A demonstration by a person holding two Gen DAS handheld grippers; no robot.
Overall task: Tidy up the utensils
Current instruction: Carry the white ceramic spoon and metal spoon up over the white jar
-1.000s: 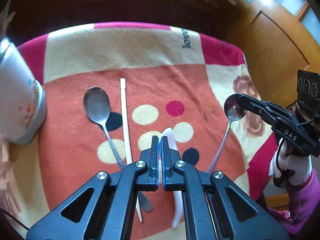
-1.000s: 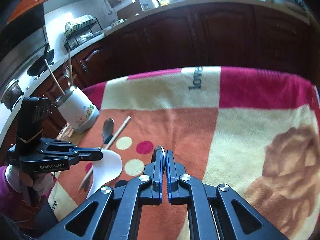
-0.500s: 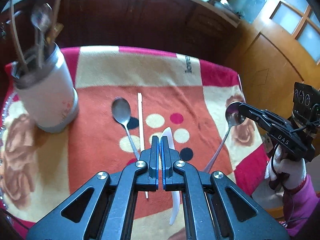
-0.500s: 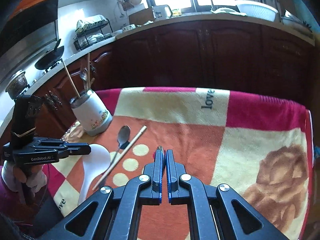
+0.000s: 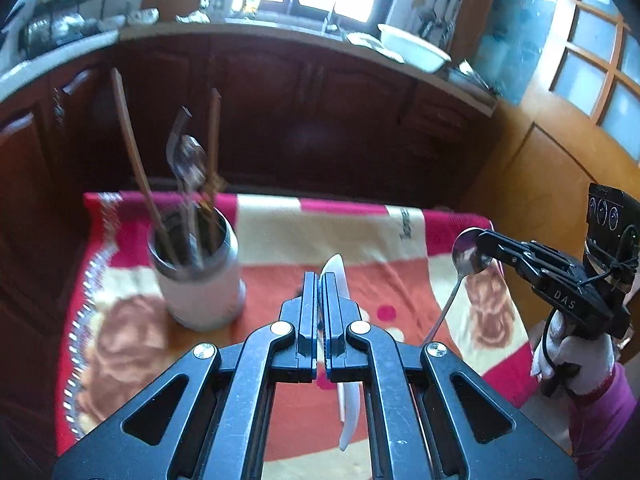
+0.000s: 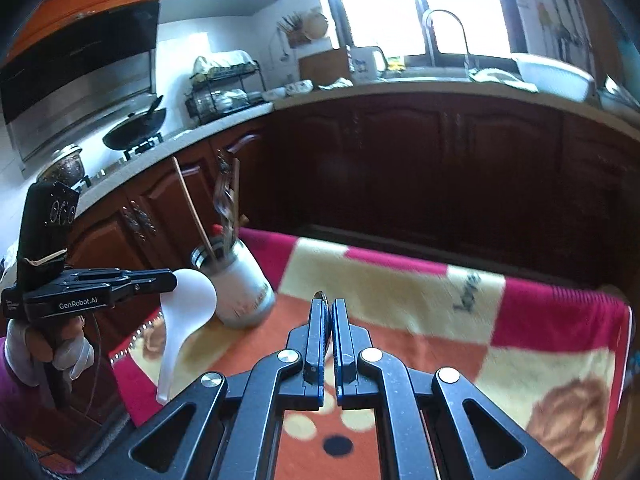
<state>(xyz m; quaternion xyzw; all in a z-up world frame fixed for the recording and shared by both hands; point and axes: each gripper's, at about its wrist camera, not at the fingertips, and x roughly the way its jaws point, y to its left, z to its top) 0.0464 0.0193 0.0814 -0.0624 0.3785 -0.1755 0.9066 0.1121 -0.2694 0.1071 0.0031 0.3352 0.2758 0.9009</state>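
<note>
While clenched on a white spoon (image 5: 347, 412) hanging handle-down, left gripper (image 5: 319, 280) hovers just right of utensil cup (image 5: 200, 280), nearer than right gripper (image 6: 329, 304) pinching metal spoon (image 5: 464, 256).

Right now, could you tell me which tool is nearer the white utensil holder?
Left. The left tool, gripping the white spoon, is beside the holder; the right tool, gripping a metal spoon, is farther away.

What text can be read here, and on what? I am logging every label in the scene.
"GenRobot.AI": side of the left gripper, right wrist view.
"DAS": side of the right gripper, left wrist view.
"love": blanket, blurred in both views.
Small print on the white utensil holder: too blurred to read.
</note>
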